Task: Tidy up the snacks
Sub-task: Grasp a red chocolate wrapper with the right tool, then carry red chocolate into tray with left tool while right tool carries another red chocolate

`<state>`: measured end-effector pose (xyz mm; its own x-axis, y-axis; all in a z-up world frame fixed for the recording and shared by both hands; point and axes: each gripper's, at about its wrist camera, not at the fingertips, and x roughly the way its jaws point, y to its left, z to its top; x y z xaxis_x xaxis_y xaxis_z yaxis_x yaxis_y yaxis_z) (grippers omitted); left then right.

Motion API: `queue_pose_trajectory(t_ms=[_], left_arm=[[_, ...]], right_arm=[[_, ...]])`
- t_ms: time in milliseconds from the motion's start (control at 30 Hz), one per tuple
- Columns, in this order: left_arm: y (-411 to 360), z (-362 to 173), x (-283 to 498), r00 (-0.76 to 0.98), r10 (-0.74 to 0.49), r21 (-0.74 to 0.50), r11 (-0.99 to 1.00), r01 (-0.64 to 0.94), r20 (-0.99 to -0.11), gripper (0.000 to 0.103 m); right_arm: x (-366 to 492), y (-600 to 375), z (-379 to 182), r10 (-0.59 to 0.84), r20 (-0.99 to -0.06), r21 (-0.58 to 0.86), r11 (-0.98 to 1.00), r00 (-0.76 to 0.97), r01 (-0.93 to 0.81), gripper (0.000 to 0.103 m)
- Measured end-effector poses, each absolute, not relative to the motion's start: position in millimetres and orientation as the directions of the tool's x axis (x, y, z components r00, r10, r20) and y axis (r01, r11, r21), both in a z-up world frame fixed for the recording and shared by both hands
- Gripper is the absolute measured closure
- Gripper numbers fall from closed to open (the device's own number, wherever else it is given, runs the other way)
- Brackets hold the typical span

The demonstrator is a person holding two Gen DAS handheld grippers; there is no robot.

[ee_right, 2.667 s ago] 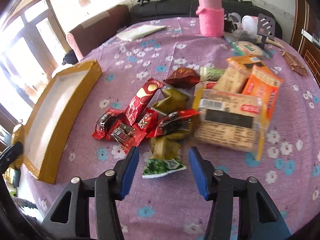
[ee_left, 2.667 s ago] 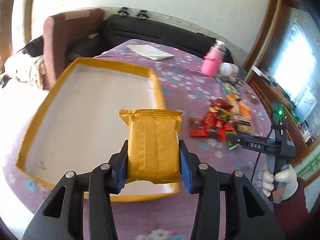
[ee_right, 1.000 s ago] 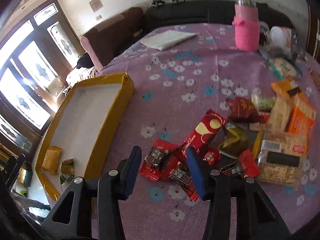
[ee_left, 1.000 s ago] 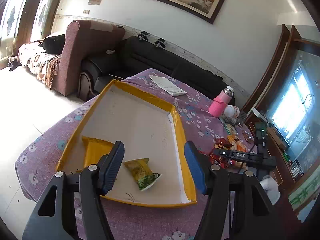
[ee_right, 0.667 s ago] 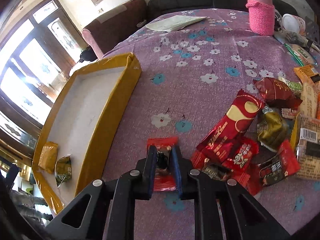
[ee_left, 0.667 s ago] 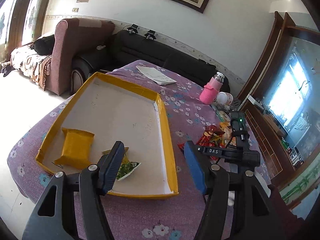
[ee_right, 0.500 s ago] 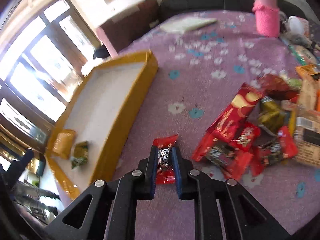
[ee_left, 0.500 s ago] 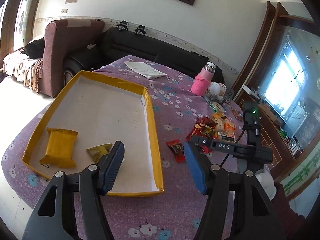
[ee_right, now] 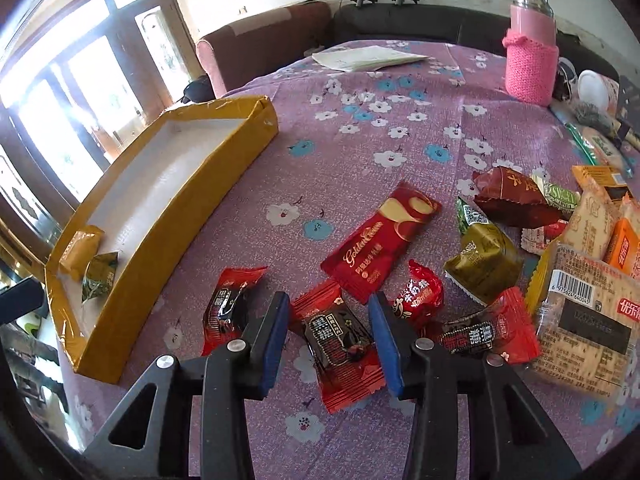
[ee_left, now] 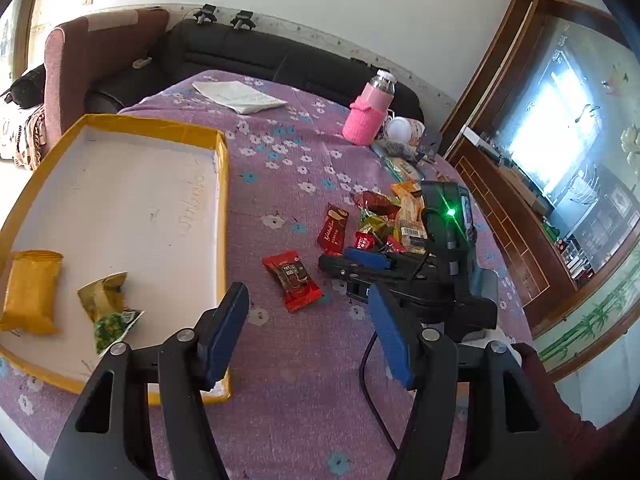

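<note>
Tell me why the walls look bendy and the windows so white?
Both wrist views bulge like a fishbowl, so the tray edge curves; the window in the left wrist view and the glass doors in the right wrist view glare white.

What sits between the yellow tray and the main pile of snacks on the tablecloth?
In the left wrist view, one red candy packet lies alone on the cloth between the yellow tray and the snack pile. Otherwise that stretch is bare tablecloth.
</note>
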<state>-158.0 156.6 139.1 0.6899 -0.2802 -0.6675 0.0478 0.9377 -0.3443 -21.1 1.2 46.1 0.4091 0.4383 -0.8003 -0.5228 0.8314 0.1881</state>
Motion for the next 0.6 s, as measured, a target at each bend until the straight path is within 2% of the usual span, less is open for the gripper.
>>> queue_pose_trajectory(t_ms=[33, 267, 600], left_arm=[[151.8, 137.3, -152.6, 0.682, -0.277, -0.336, 0.941, 0.049, -0.676, 0.042], [108.7, 115.9, -118.1, 0.613, -0.227, -0.232, 0.97, 0.072, -0.757, 0.042], [91.6, 74.6, -74.5, 0.525, -0.033, -0.047, 0.999, -0.014, -0.85, 0.044]], right_arm=[[-21.5, 0.9, 45.9, 0.428, -0.803, 0.181, 0.838, 0.415, -0.515, 0.076], [-28.5, -30.6, 53.4, 0.419, -0.799, 0.222, 0.873, 0.433, -0.435, 0.076], [-25.1, -66.7, 49.0, 0.493, -0.775, 0.358, 0.859, 0.395, -0.367, 0.076]])
